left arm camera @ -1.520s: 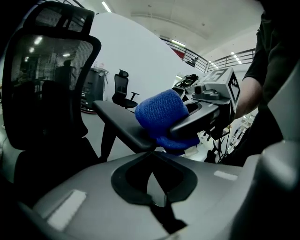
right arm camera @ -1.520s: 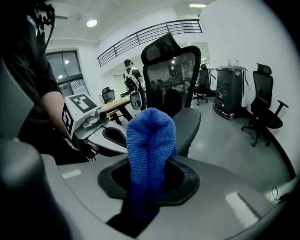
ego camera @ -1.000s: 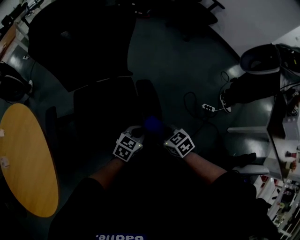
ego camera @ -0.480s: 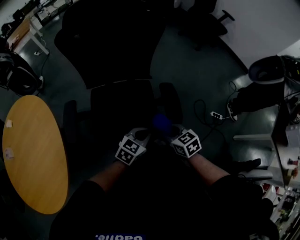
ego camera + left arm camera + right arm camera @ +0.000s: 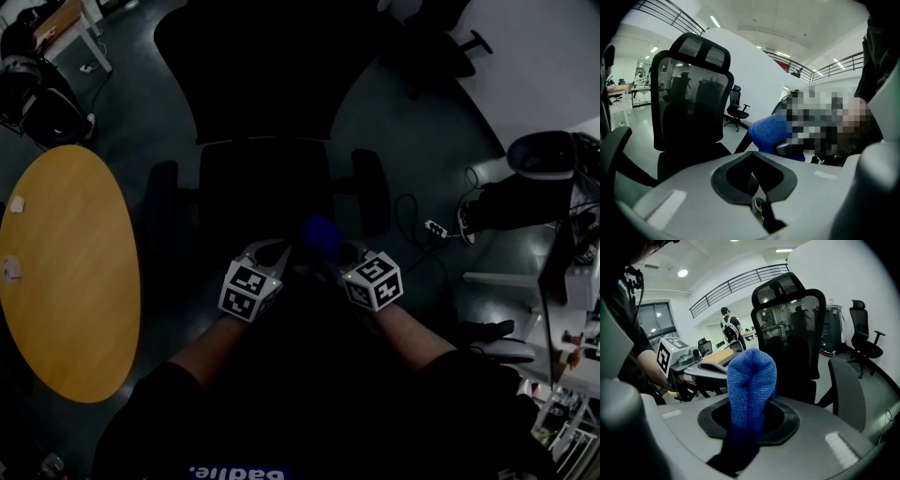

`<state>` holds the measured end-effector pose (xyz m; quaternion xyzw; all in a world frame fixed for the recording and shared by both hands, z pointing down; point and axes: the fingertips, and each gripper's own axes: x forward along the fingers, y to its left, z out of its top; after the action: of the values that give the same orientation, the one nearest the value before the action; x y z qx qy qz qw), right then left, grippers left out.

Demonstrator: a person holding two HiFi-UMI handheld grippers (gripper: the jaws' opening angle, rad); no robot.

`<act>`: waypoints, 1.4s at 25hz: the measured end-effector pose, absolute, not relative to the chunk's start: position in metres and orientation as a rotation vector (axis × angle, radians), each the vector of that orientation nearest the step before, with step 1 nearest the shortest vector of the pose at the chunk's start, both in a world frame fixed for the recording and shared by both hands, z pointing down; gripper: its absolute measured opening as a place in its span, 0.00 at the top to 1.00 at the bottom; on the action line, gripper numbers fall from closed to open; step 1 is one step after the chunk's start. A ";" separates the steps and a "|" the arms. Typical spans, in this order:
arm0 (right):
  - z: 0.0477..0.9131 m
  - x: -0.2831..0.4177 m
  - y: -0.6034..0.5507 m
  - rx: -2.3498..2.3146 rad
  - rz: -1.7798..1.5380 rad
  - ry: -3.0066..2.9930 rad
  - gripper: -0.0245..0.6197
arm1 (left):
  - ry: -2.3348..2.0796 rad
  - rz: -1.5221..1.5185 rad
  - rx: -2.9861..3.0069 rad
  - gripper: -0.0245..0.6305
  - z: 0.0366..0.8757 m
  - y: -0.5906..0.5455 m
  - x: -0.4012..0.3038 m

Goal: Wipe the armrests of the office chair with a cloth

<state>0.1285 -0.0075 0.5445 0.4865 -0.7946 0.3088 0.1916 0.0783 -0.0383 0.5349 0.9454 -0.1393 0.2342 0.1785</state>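
A black mesh office chair (image 5: 267,103) stands ahead, with its left armrest (image 5: 163,202) and right armrest (image 5: 371,190) on either side of the seat. My right gripper (image 5: 339,253) is shut on a folded blue cloth (image 5: 321,234), which sticks up out of its jaws (image 5: 751,380). It hovers over the seat's front edge, left of the right armrest (image 5: 846,390). My left gripper (image 5: 273,252) is close beside it, jaws shut with nothing between them (image 5: 753,171). From the left gripper view the cloth (image 5: 771,133) shows to the right and the chair back (image 5: 691,103) to the left.
A yellow oval table (image 5: 66,272) lies to the left of the chair. Cables and a power strip (image 5: 434,228) trail on the dark floor at right, near a desk (image 5: 562,272). Another black chair (image 5: 441,28) stands at the far right. A person (image 5: 727,329) stands far off.
The head view has shifted, so the chair now sits more central and nearer. Both grippers stay side by side at the seat's front. The cloth remains in the right gripper.
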 end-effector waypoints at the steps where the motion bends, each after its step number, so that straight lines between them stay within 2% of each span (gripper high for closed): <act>1: 0.542 0.123 -0.008 1.351 0.864 -2.237 0.79 | -0.411 0.651 2.667 0.93 0.532 -0.039 0.073; 13: 0.528 0.104 0.006 1.155 0.814 -2.355 0.79 | -0.573 0.550 2.641 0.93 0.504 -0.014 0.058; 28: 0.463 0.173 0.098 1.007 0.757 -2.596 0.79 | -0.861 0.406 2.599 0.93 0.440 0.108 0.105; 35: 0.426 0.177 0.130 1.086 0.775 -2.654 0.79 | -0.866 0.372 2.665 0.93 0.401 0.144 0.098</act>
<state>0.1770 0.1302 0.4256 0.3643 -0.8902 0.2598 0.0853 0.0979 0.1436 0.4011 0.9311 -0.3025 0.1300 0.1570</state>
